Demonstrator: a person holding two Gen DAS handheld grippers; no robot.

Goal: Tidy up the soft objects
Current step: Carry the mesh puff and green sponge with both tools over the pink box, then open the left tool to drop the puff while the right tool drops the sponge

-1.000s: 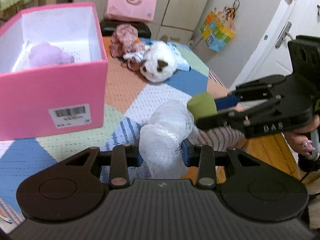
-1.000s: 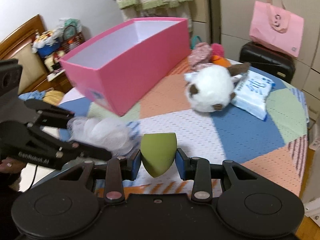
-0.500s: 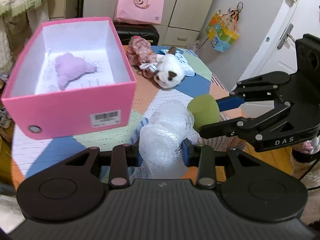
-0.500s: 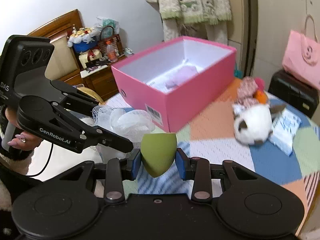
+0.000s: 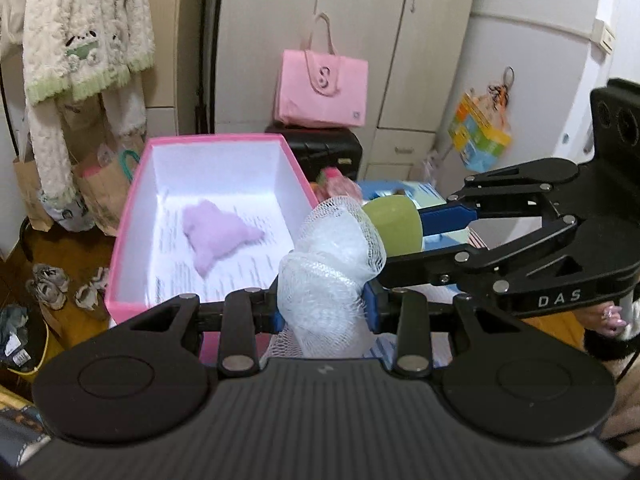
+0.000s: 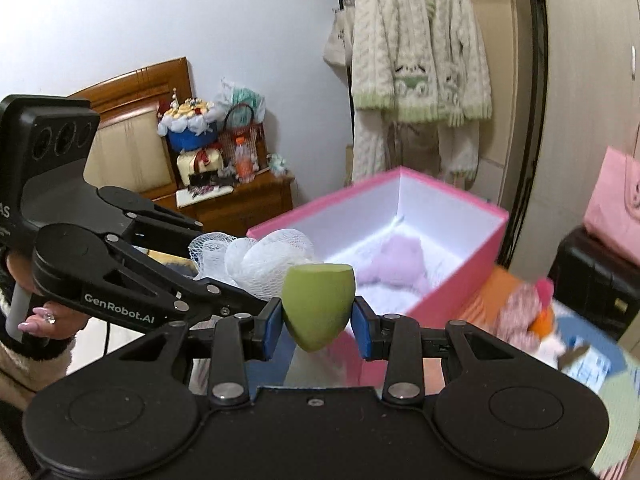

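Note:
My left gripper [image 5: 325, 312] is shut on a white mesh bath puff [image 5: 332, 264], held up in the air by the near right corner of the open pink box [image 5: 132, 216]. My right gripper [image 6: 318, 326] is shut on a green teardrop sponge [image 6: 318, 304]; in the left wrist view that sponge [image 5: 394, 224] sits just right of the puff. A lilac plush [image 5: 216, 236] lies on the box floor, seen too in the right wrist view as the lilac plush [image 6: 394, 260] inside the pink box [image 6: 460, 256]. The puff [image 6: 260, 256] and the left gripper's black arm appear left of the sponge.
A floral plush [image 6: 520, 312] and a blue tissue pack [image 6: 588, 364] lie on the patchwork table at right. A pink tote [image 5: 322, 88] stands on a black case [image 5: 324, 148] behind the box. A knitted cardigan [image 5: 80, 28] hangs at left. A person's hand [image 6: 44, 320] holds the left gripper.
Both grippers rose with their loads and tilted up. The box now sits lower in both views, with its inside floor and the lilac plush more in sight. Both grips stay the same.

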